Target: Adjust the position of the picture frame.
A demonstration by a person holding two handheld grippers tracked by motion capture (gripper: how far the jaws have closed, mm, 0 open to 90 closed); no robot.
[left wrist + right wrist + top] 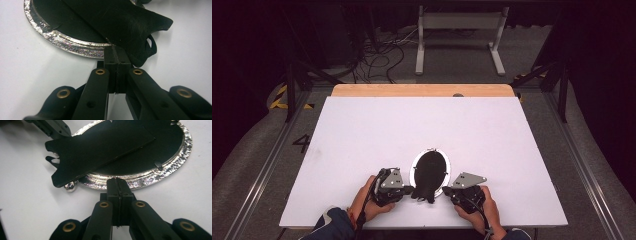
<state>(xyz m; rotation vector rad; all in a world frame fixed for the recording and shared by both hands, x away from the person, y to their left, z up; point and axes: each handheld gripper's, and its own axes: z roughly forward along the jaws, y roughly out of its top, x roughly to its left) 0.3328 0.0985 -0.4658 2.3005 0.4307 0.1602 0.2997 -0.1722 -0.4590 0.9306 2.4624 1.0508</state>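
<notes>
Picture frame [430, 173]: an oval frame with a silver rim, lying face down near the front edge of the surface, its black backing upward; it sits between the two grippers.
Silver rim [150, 178]: textured, shiny metal that runs round the black backing; small metal tabs fold over the backing's edge in places.
Stand flap [97, 150]: a flat black easel piece on the frame's back, reaching past the rim at the near end of the frame, where its shaped foot overhangs the surface.
Small silver ball foot [70, 187]: shows under the flap's end, just beside the rim, resting on the surface.
Left gripper [408, 190]: held in the person's left hand at the frame's near-left side; in the left gripper view its jaws are pressed together, tips at the rim's edge under the flap; whether anything is pinched between them cannot be told.
Right gripper [447, 190]: held in the person's right hand at the frame's near-right side; in the right gripper view its jaws are together, tips touching or just beside the silver rim.
Surface [362, 135]: a white board on a wooden top.
Surroundings: dark floor beyond the surface, with loose cables [379, 55] and a white metal stand [459, 35] at the far side.
</notes>
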